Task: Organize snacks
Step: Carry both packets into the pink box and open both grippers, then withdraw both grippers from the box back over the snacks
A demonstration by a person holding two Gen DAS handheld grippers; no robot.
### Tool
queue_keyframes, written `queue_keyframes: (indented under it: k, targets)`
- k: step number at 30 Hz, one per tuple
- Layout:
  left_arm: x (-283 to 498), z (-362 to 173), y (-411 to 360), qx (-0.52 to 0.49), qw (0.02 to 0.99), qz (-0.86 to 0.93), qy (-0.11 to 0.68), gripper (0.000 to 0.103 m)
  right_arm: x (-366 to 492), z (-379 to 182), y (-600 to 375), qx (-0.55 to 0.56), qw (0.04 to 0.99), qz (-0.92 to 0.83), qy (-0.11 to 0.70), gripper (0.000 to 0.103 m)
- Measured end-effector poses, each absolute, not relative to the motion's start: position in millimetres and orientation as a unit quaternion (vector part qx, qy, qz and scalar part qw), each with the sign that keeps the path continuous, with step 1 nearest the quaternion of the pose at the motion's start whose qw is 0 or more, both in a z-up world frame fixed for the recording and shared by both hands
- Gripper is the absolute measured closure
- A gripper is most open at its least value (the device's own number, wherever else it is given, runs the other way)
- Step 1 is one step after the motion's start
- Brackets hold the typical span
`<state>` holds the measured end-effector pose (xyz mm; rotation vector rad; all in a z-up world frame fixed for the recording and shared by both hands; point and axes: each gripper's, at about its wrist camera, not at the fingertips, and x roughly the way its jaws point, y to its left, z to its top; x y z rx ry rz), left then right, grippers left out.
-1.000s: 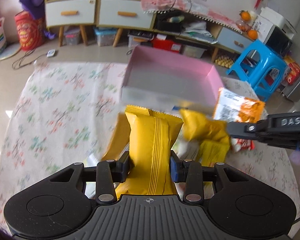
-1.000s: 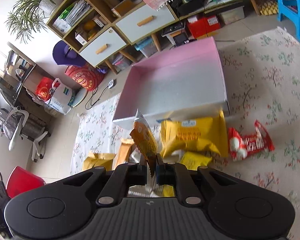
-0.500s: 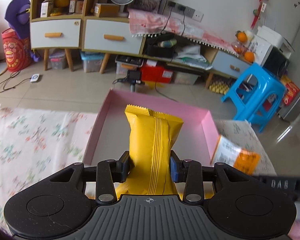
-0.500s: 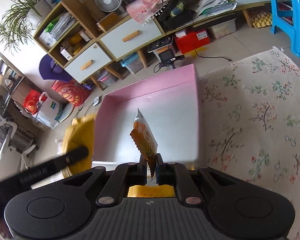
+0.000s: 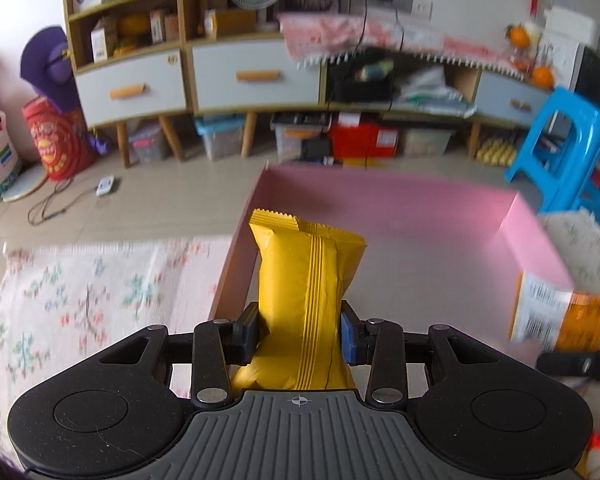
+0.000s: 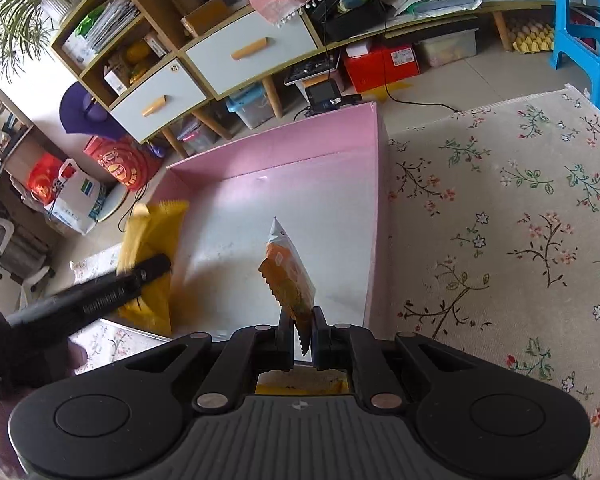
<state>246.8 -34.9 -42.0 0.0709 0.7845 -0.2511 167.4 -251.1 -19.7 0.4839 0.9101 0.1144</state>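
My left gripper (image 5: 299, 334) is shut on a yellow snack packet (image 5: 306, 280) and holds it upright above the near left part of the pink box (image 5: 400, 208). My right gripper (image 6: 302, 334) is shut on a thin orange and white snack packet (image 6: 290, 276), held edge-on over the box's grey floor (image 6: 236, 216). Each view shows the other hand's load: the orange packet (image 5: 556, 312) at the right, the yellow packet (image 6: 152, 248) at the left.
The box sits on a floral tablecloth (image 6: 500, 220). Another yellow packet (image 6: 300, 386) lies on the table under my right gripper. A red packet (image 5: 598, 448) shows at the lower right. A blue stool (image 5: 568, 152) and cabinets (image 5: 204, 80) stand beyond the table.
Both grippers have carried their packets up and forward from the pile of snacks to over the pink box. The loose snacks have dropped out of sight below.
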Motion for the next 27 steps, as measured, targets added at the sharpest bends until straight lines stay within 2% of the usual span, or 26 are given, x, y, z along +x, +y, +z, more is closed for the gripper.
queue_keyframes:
  k: [15, 19, 22, 24, 25, 27]
  targets:
    - [231, -44, -15, -0.013, 0.89, -0.112, 0.442, 0.066, 164, -15, -249, 0.208, 0.851, 0.043, 0.48, 0.103]
    - [229, -43, -14, -0.014, 0.889, -0.11, 0.445, 0.063, 160, -11, -246, 0.195, 0.856, 0.04, 0.476, 0.102]
    - [224, -42, -12, -0.022, 0.89, -0.122, 0.439, 0.053, 155, -3, -250, 0.211, 0.856, 0.04, 0.469, 0.087]
    - [220, -39, -9, -0.037, 0.891, -0.132, 0.434, 0.041, 151, 4, -252, 0.221, 0.861, 0.038, 0.457, 0.064]
    - [218, -37, -9, -0.042, 0.891, -0.135, 0.431, 0.034, 148, 8, -253, 0.219, 0.864, 0.035, 0.453, 0.062]
    - [212, -32, -10, -0.039, 0.892, -0.14, 0.427, 0.029, 143, 15, -252, 0.213, 0.867, 0.033, 0.448, 0.058]
